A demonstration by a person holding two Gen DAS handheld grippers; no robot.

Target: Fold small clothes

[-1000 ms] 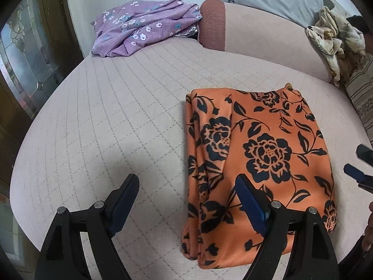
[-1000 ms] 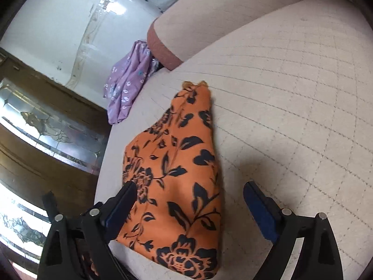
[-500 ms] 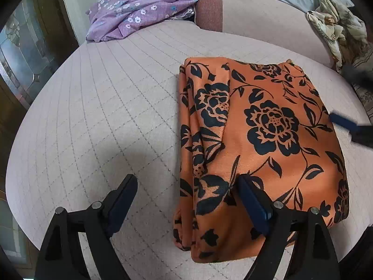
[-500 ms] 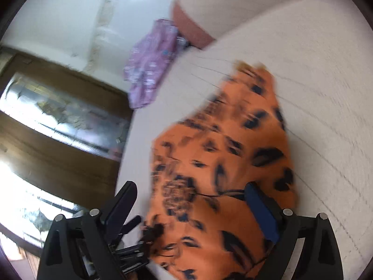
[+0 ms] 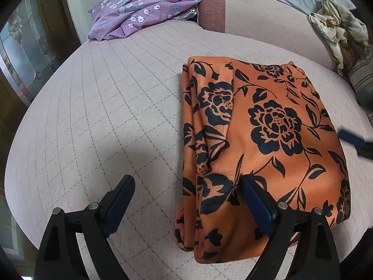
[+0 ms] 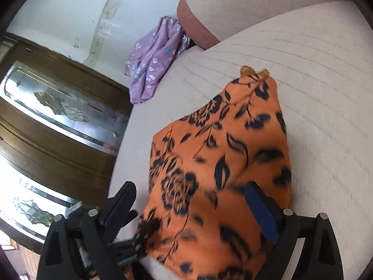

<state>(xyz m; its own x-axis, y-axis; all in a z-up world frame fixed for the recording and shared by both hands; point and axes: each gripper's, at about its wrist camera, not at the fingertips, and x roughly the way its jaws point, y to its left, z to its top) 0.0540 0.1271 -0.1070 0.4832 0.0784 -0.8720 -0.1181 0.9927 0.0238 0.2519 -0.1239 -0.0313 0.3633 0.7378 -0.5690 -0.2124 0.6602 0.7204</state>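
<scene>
An orange cloth with black flowers point(image 5: 263, 144) lies folded into a rectangle on the quilted pink bed. My left gripper point(image 5: 186, 200) is open and empty, low over the cloth's near left edge, its right finger over the cloth. My right gripper point(image 6: 191, 207) is open and empty above the same cloth point(image 6: 223, 163), seen from its right side. One blue fingertip of the right gripper shows at the right edge of the left wrist view point(image 5: 349, 137). The left gripper's tips show blurred in the right wrist view point(image 6: 130, 240).
A purple flowered garment point(image 5: 142, 9) lies crumpled at the bed's far left corner, also in the right wrist view point(image 6: 153, 60). A padded headboard point(image 5: 256, 16) runs along the back. A cream patterned cloth point(image 5: 338, 30) lies at the far right. A dark wooden glass door point(image 6: 51, 121) stands left of the bed.
Both grippers have moved in over the orange cloth. The right gripper swung from the cloth's right edge to above it. The cloth has not moved.
</scene>
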